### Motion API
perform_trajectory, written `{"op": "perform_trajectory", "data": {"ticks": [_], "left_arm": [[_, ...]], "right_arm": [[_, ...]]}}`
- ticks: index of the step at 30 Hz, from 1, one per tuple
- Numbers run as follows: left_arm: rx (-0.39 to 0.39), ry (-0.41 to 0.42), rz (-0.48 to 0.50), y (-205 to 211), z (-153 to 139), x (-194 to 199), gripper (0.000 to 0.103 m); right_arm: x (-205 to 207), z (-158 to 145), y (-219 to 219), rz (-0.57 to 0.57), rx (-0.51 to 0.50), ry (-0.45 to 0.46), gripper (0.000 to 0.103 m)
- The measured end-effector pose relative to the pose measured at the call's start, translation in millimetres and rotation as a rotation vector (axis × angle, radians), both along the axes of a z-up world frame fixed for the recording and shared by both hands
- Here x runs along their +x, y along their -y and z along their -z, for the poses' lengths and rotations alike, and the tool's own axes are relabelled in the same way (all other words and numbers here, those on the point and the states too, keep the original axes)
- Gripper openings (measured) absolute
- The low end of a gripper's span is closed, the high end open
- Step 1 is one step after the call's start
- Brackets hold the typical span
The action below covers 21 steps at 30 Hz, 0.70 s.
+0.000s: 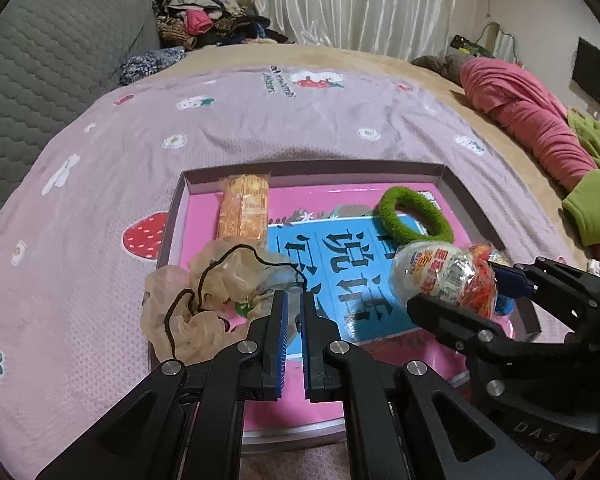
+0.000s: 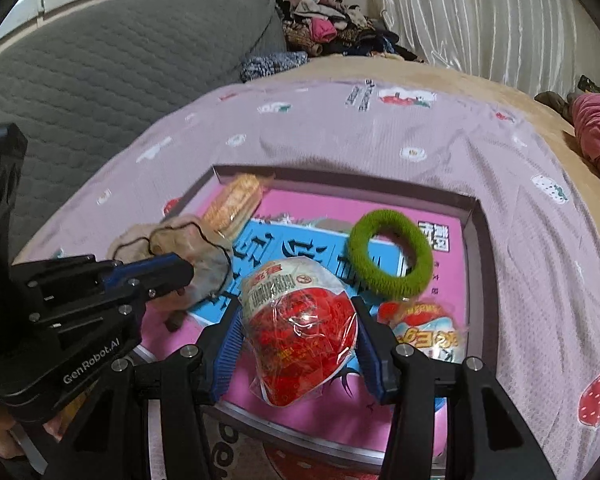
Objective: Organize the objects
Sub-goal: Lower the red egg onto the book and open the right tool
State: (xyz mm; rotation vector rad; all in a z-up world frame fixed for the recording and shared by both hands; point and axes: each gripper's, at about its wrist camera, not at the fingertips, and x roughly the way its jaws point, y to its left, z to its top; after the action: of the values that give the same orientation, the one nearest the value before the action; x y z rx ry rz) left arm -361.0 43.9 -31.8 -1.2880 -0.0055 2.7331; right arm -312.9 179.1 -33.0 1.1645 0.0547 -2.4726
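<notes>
A shallow pink box [image 1: 452,184] [image 2: 474,216] lies on the bed. In it are an orange cracker packet [image 1: 244,212] [image 2: 232,204], a green ring hair tie [image 1: 414,216] [image 2: 390,258], a beige sheer scrunchie [image 1: 204,300] [image 2: 180,248] over the box's left edge, and a second snack pack [image 2: 424,332]. My right gripper [image 2: 298,328] [image 1: 460,288] is shut on a red-and-white snack pack [image 2: 300,320] [image 1: 444,276], held over the box. My left gripper [image 1: 294,312] [image 2: 180,272] is shut and empty, its tips beside the scrunchie.
A lilac strawberry-print sheet [image 1: 260,120] covers the bed. A grey quilted headboard [image 1: 40,72] stands at left, a clothes pile [image 1: 204,20] at the back, and pink and green clothing [image 1: 540,128] at right.
</notes>
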Motion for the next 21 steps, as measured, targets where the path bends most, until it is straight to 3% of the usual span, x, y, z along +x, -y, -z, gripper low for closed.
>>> {"op": "perform_trajectory", "data": {"ticks": [21], "left_arm": [[-0.028,0.093,0.014,-5.0,24.2,-8.7,0.007]], "right_arm": [[-6.9,23.7,2.9,-0.006,0.065,0.098,0.052]]}}
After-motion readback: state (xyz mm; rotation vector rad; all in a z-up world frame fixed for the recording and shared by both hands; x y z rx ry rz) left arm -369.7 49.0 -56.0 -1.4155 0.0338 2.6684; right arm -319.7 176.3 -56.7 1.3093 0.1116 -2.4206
